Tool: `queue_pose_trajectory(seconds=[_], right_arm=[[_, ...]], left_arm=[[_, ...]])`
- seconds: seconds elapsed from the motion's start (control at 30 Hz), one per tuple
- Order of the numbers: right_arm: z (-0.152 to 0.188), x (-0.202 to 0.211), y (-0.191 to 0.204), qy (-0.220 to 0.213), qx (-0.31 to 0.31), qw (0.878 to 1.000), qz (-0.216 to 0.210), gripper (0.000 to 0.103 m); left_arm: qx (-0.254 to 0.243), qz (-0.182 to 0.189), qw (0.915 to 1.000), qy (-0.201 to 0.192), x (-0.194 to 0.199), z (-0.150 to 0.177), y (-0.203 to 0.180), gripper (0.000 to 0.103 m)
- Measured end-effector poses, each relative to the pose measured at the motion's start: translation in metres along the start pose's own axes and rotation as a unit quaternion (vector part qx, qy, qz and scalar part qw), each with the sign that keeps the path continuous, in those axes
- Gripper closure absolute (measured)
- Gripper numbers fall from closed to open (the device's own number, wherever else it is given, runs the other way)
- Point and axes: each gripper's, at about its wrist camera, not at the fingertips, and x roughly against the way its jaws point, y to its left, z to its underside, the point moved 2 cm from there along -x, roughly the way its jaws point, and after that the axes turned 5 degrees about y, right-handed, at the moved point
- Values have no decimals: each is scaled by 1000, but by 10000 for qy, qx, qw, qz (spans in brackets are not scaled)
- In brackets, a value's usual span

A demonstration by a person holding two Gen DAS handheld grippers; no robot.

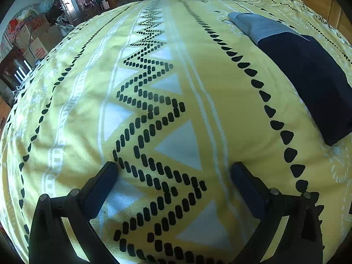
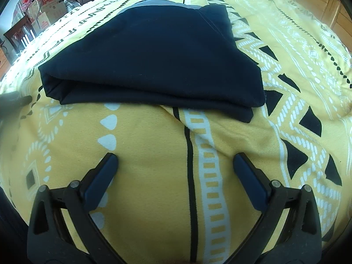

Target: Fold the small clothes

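The navy garment (image 2: pixel 151 57) lies folded on the yellow patterned bedspread (image 2: pixel 143 158), straight ahead of the right gripper (image 2: pixel 176 165) at twelve o'clock, its near edge just beyond the fingertips but not touching them. Seen from the left wrist, the same garment (image 1: pixel 308 74) sits off at about two o'clock from the left gripper (image 1: pixel 173 171), well apart, so the right hand is clearly the nearer one for any further move. Both grippers are spread wide with nothing between their fingers; only bare bedspread (image 1: pixel 88 110) shows in each gap. In the right wrist view the garment's long axis runs from six towards twelve o'clock, away from the gripper, with the stacked folded layers at the near end and a grey band (image 2: pixel 158 4) at the far end. That grey end points to twelve o'clock, leaning slightly towards one. In the left view the long axis slants from about eleven down to five o'clock, grey portion (image 1: pixel 257 26) at the far end. The near edge shows at least two layers, the lower one jutting out towards five o'clock, so the fold looks largely done. If another fold is wanted, my judgement is that the right gripper would reach forward to that near edge, while the left would have to cross rightward.
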Motion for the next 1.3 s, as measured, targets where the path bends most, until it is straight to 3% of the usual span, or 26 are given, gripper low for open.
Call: queue_pose_trajectory(seconds=[0.13,1.3], right_arm=[[0,0,-1,1,-15,10000,-9,0],[0,0,1,19,-3,10000,-15,0]], left_arm=[[54,196,9998,-72,-1,2,5,0],[-22,61,9998,-175,0,4,1,0]])
